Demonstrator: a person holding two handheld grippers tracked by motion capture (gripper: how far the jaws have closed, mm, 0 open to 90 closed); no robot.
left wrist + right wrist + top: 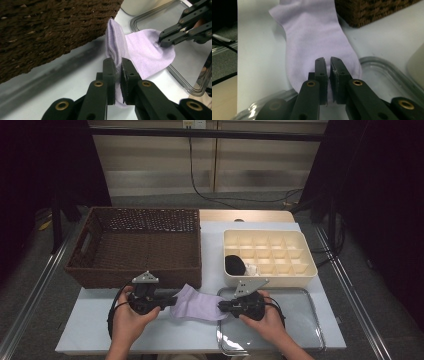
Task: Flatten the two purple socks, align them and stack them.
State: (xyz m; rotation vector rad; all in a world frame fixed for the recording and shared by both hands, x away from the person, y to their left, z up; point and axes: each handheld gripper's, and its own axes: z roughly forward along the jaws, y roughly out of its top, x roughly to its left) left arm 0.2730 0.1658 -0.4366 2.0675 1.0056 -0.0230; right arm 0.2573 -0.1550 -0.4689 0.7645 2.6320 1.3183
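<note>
One lilac sock (196, 304), one wicker basket (80, 265), one divided cream organiser (306, 251), one clear tray (310, 320), two grippers.

Wicker basket (135, 245) walling off the upper left of the frame, divided organizer box (270, 255) blocking upper right, narrow bare table (212, 250) lane between them, clear tray (300, 320) lying low at lower right, open tabletop along the bottom left edge

Two matte black plastic handheld grippers, left gripper (172, 301) and right gripper (221, 306), each with two flat black jaws on linked bars, brass-ringed rivets (98, 84) at the pivots. Grey three-cornered plate (145, 277) with small holes on top of each. Black cable (113, 312) loops off the left one toward 7 o'clock. Bare forearms, no sleeves.
</note>
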